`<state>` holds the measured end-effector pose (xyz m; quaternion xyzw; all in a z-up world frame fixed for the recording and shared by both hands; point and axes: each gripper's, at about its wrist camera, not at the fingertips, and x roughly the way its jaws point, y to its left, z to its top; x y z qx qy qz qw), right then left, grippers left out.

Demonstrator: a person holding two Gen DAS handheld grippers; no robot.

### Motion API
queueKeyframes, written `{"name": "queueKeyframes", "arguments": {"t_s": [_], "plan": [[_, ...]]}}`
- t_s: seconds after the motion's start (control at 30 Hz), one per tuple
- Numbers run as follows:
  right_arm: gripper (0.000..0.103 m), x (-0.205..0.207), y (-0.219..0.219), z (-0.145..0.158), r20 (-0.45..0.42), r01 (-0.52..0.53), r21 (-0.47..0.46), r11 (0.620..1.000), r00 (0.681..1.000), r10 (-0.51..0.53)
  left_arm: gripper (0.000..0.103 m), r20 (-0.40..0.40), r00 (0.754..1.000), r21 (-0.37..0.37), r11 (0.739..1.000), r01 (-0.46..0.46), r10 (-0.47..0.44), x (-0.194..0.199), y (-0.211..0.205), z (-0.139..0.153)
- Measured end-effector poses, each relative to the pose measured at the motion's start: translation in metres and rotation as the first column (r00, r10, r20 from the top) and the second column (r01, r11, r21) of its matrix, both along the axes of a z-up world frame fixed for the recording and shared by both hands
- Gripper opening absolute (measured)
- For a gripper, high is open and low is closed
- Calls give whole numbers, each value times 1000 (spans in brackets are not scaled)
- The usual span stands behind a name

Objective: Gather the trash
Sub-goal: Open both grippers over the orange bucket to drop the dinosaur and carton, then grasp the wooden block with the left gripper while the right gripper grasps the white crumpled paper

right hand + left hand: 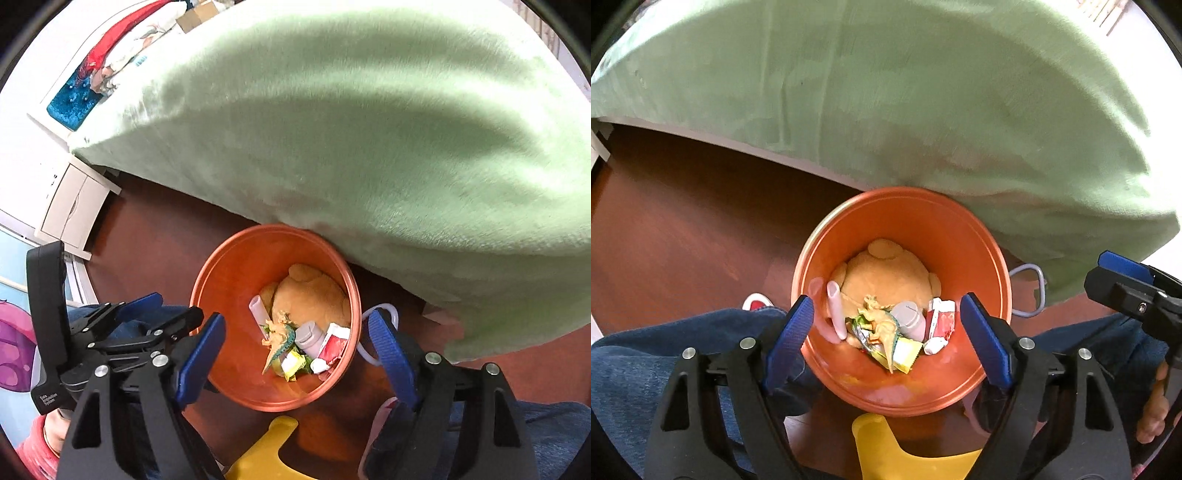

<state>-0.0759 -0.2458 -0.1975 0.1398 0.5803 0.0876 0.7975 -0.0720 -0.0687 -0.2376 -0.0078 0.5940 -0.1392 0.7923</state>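
Orange bin (990, 258) stands on wooden floor (683, 229)

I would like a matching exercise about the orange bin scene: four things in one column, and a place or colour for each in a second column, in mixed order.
Things:
1. plush toy
2. white tube
3. yellow dustpan
4. green blanket

Descriptions:
A. on the floor outside the orange bin, on the near side
B. leaning against the bin's inner wall
C. hanging over the bed, above the bin's far rim
D. tan, in the bin under the wrappers

Pairs: 1-D, 2-B, 3-A, 4-C
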Motion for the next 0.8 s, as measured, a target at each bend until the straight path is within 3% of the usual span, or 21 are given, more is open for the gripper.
{"name": "queueKeyframes", "arguments": {"t_s": [0.17, 0.27, 0.4, 0.53, 0.8], "plan": [[78, -3, -8, 16, 47, 7, 6, 1000, 999, -7, 80, 38, 999, -9, 1000, 2, -1, 2, 1, 16], [78, -8, -12, 31, 91, 10, 5, 1000, 996, -10, 80, 120, 993, -22, 1000, 3, 0, 12, 2, 41], [79, -9, -15, 52, 156, 12, -5, 1000, 988, -11, 80, 261, 965, -59, 998, 13, 3, 37, 0, 88], [80, -14, -15, 68, 204, 4, -15, 1000, 979, -1, 81, 353, 935, -69, 998, 0, 25, 82, -6, 125], [81, -17, -21, 81, 229, 12, -21, 1000, 973, -7, 82, 405, 913, -30, 998, -47, 55, 187, -36, 158]]}}
